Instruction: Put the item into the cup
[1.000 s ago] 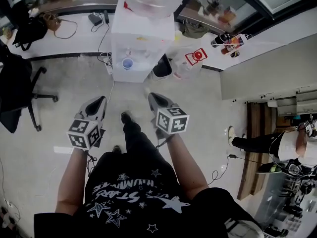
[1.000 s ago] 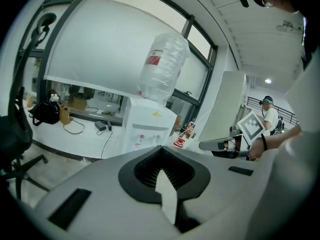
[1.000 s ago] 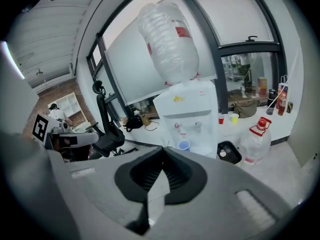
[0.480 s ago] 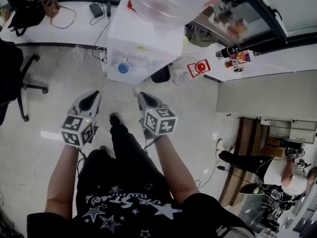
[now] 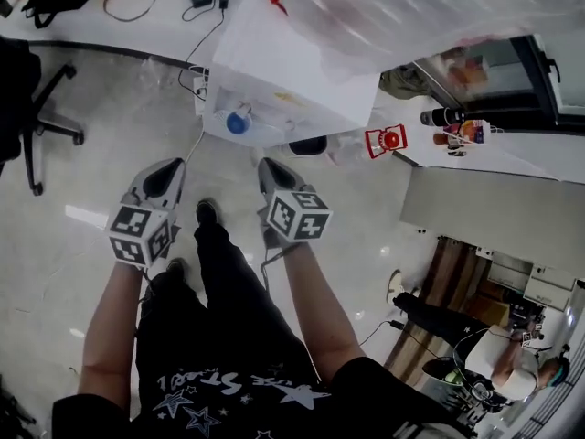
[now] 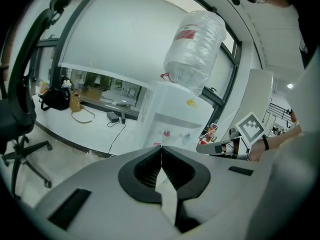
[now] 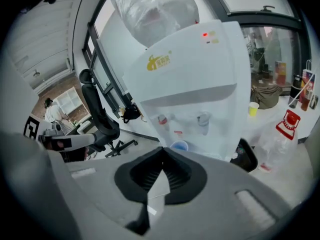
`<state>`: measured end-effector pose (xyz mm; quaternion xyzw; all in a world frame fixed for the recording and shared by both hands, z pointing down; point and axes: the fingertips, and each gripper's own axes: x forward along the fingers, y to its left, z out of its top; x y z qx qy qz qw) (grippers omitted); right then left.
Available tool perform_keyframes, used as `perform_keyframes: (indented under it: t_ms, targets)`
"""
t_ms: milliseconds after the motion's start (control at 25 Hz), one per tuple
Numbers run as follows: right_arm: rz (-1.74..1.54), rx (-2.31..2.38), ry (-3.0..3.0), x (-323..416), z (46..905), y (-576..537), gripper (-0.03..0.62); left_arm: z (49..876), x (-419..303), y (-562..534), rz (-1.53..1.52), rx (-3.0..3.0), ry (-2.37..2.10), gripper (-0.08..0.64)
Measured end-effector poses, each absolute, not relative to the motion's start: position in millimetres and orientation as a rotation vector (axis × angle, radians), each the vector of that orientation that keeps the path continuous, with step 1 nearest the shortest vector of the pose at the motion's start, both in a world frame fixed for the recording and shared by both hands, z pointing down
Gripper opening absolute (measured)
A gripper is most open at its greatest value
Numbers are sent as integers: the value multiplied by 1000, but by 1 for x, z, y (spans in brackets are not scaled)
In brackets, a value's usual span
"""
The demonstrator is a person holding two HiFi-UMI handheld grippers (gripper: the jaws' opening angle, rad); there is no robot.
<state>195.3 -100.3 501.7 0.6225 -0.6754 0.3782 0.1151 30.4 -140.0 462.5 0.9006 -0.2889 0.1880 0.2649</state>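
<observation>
A small blue cup [image 5: 237, 123] stands in the tap recess of a white water dispenser [image 5: 302, 80]; in the right gripper view this blue cup [image 7: 179, 146] shows just beyond the jaw tips. My left gripper [image 5: 174, 166] and right gripper [image 5: 266, 165] are held side by side above the floor, short of the dispenser, both pointing at it. In the left gripper view the left gripper [image 6: 161, 147] is shut with nothing between its jaws. The right gripper [image 7: 161, 148] is also shut and holds nothing. No loose item shows near either one.
A large clear water bottle [image 7: 150, 6] tops the dispenser. A clear bottle with a red label [image 7: 280, 134] and a black bin [image 7: 244, 155] stand to its right. An office chair [image 5: 32, 108] is on the left. Another person [image 5: 457, 323] stands at the lower right.
The dispenser and its bottle now loom larger and nearer in the head view, and have slid to the right. Both grippers stay shut and side by side.
</observation>
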Motion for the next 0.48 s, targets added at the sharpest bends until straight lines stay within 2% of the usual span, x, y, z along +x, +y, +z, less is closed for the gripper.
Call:
perform_keyframes:
  t_ms: [480]
  targets:
    - [1223, 1762, -1990, 191, 572, -151, 0, 527, 34, -174, 469, 2339, -831, 6]
